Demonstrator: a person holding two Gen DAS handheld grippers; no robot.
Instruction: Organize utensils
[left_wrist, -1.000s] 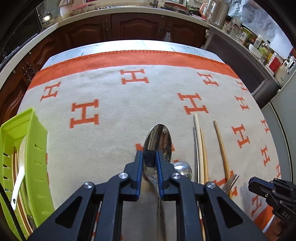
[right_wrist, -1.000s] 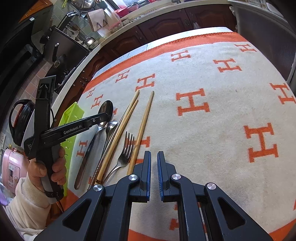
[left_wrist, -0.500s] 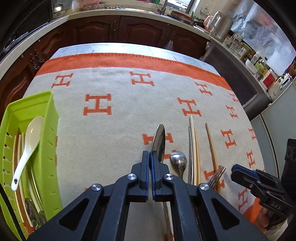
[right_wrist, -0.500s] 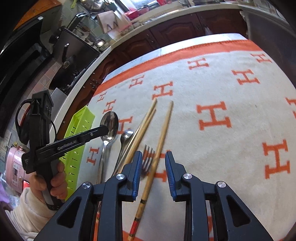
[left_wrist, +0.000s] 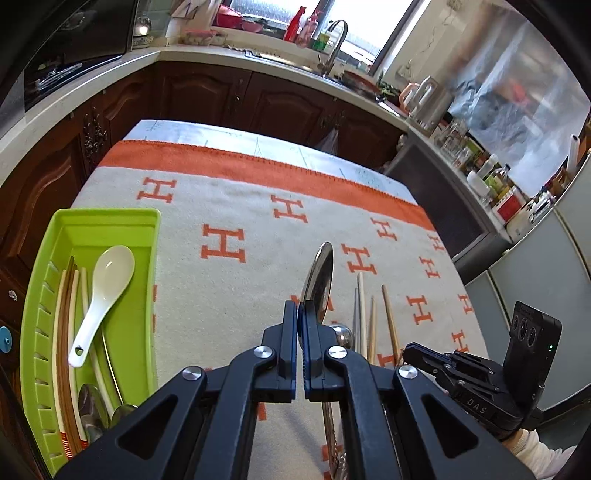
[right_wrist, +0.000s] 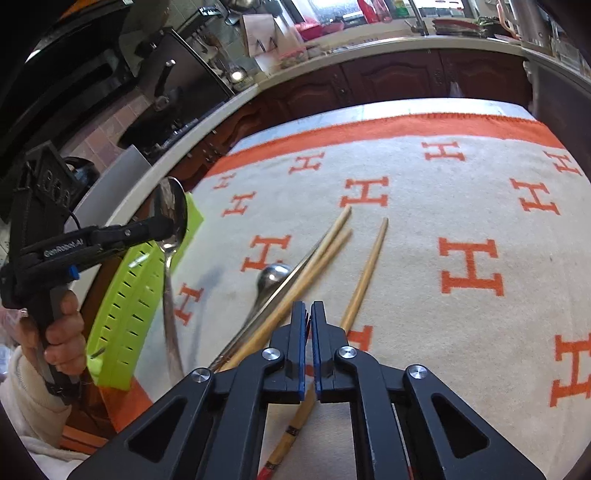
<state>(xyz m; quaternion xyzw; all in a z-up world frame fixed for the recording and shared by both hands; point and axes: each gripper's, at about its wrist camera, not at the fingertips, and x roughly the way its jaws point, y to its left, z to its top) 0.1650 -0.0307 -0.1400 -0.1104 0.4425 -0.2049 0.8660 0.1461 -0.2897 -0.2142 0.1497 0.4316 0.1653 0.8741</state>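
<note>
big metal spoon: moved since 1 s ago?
Yes. The big metal spoon is lifted off the blanket, clamped in the left hand-held gripper, carried toward the green tray.

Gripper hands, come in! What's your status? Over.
Left gripper shut on big spoon, lifted off cloth. Right gripper just closed on fork. Loose chopsticks right beside fork.

Two wrist fisheyes angled down, close over shared blanket (left_wrist: 236, 295)

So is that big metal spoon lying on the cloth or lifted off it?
Lifted: the left gripper is shut on the big metal spoon, whose handle hangs above the cloth.
</note>
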